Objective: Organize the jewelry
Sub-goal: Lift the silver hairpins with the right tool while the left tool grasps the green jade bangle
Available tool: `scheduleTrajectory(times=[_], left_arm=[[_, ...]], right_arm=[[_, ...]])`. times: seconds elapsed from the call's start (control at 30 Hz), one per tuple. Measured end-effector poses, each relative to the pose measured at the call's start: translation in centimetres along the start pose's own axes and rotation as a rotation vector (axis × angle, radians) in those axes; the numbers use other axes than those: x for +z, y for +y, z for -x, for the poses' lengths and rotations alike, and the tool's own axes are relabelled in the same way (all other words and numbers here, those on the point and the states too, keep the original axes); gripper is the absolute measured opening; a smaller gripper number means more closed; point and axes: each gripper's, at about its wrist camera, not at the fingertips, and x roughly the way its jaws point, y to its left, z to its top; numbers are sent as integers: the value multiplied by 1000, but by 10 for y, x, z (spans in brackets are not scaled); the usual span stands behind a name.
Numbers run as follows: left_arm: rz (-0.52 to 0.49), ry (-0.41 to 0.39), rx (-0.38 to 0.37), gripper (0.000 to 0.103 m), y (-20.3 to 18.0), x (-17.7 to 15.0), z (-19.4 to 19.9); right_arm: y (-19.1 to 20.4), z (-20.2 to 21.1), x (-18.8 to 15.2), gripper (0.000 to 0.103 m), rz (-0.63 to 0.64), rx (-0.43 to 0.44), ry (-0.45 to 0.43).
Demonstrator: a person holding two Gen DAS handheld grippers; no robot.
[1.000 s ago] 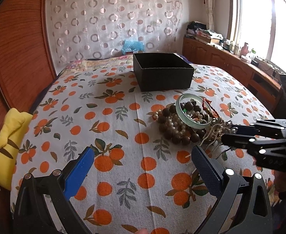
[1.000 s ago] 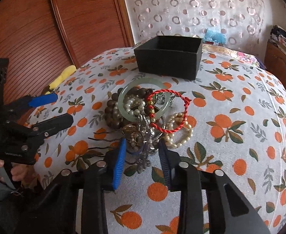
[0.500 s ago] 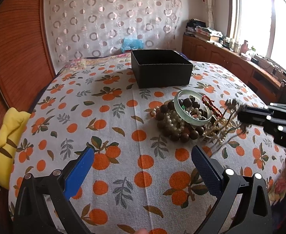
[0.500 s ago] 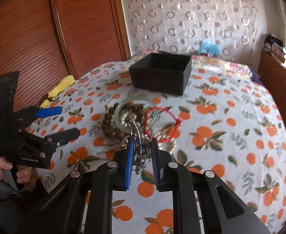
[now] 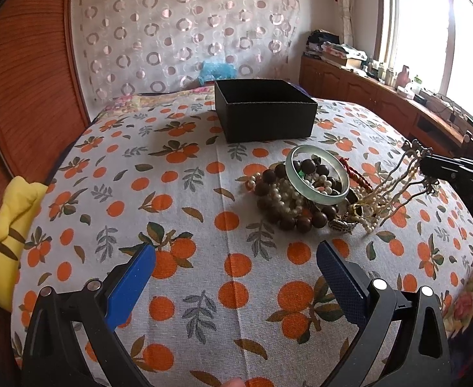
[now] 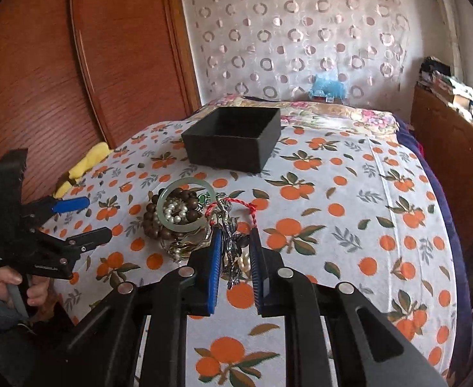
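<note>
A jewelry pile lies on the orange-print cloth: a pale green bangle, dark wooden beads, pearls and a red cord. An open black box stands behind it, also in the right wrist view. My right gripper is shut on a metal hairpin ornament with dangling chains, lifted above the pile's right side. My left gripper is open and empty, near the front of the pile.
A yellow cloth lies at the bed's left edge by the wooden headboard. A wooden cabinet with clutter runs along the right under the window. A patterned curtain hangs behind.
My right gripper closed on the hairpin ornament at the pile and lifted it up and back; its chains now trail from the pile. The left gripper stayed open, nearly still.
</note>
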Motion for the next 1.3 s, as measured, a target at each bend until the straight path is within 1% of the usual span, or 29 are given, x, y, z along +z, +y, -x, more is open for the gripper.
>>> scheduleTrajectory(times=[0.07,0.13,0.2,0.33,0.63,0.67,0.7,0.83,0.87,0.9,0.93,0.97,1.17,1.3], left_arm=[[-5,1,0,97,0,0,-1],[-6,1,-1,97,0,0,-1],[-6,3,-1,97,0,0,-1],[-8,8,-2,97,-2,1,-2],[-15,9,-3,97,-4,1,-1],[-15,10,-3,97,-5,1,-1],[-16,10,-5,97,-5,1,-1],[-26,14,-5,97,-8,0,-2],[-28,15,-5,97,-8,0,-2],[-29,15,-4,97,-8,0,-3],[-28,15,-4,97,-8,0,-3],[-27,15,-5,97,-8,-1,-2],[-25,18,-7,97,-7,-1,-5],[-33,17,-14,97,-8,2,-5]], right_arm=[[-10,0,-4,19,-14,-29,12],[-22,-5,-11,19,-35,-59,49],[-28,-7,-17,19,-44,-85,68],[-40,-11,-29,20,-62,-114,110],[-57,-8,-33,21,-111,-115,107],[-57,-8,-33,23,-117,-110,108],[-56,-9,-33,28,-120,-102,111],[-49,-14,-32,30,-117,-68,118],[-47,-15,-31,29,-109,-67,119],[-45,-15,-31,12,-103,-73,118],[-45,-15,-30,3,-102,-64,116],[-44,-13,-29,4,-107,-54,109],[-45,1,-21,3,-88,-70,65],[-44,12,-13,3,-64,-99,30]])
